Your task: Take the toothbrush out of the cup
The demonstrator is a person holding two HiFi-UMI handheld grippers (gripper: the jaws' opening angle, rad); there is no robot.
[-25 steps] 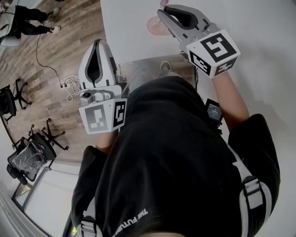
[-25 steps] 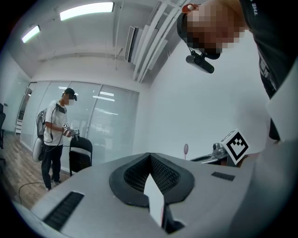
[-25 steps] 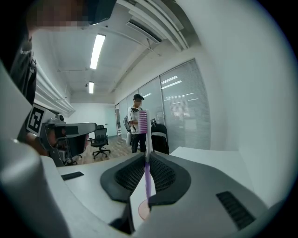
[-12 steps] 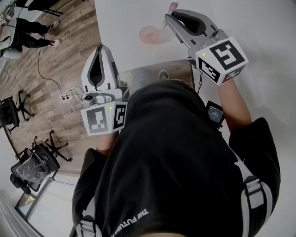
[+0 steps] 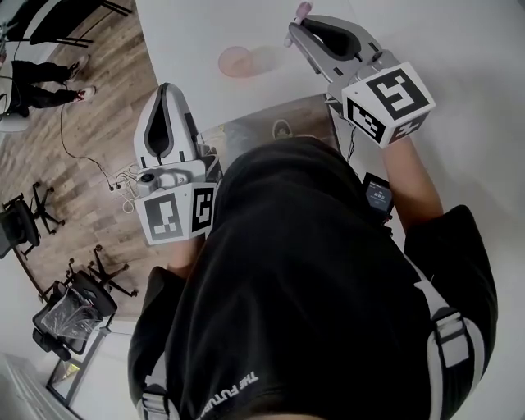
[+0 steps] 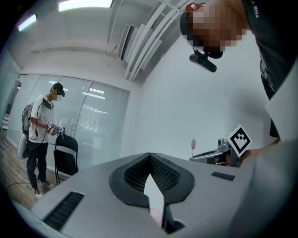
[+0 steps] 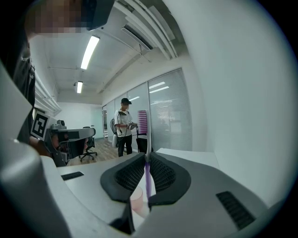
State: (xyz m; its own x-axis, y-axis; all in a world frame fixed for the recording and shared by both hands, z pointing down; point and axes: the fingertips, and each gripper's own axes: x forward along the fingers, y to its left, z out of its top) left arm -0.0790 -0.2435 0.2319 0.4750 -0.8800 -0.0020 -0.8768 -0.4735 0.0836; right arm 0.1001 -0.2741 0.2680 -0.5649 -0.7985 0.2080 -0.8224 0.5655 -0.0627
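Note:
A pink translucent cup (image 5: 234, 61) stands on the white table (image 5: 459, 74) with nothing in it. My right gripper (image 5: 294, 33) is to the right of the cup, shut on a purple toothbrush (image 5: 302, 10) whose brush head sticks out past the jaws. In the right gripper view the toothbrush (image 7: 147, 179) stands upright between the pads of the right gripper (image 7: 146, 160), with the cup (image 7: 137, 200) below. My left gripper (image 5: 166, 89) hangs off the table's left edge, shut on nothing. The left gripper view shows its tips (image 6: 150, 158) touching, and the toothbrush (image 6: 193, 144) far right.
Wooden floor (image 5: 90, 107) lies left of the table, with office chairs (image 5: 37, 217) and a cable. A person (image 6: 42, 135) stands by a black chair (image 6: 65, 158) near glass walls. A grey panel (image 5: 262, 131) sits at the table's near edge.
The right gripper, first right over the cup, has carried the toothbrush to the cup's right. The left gripper has stayed shut.

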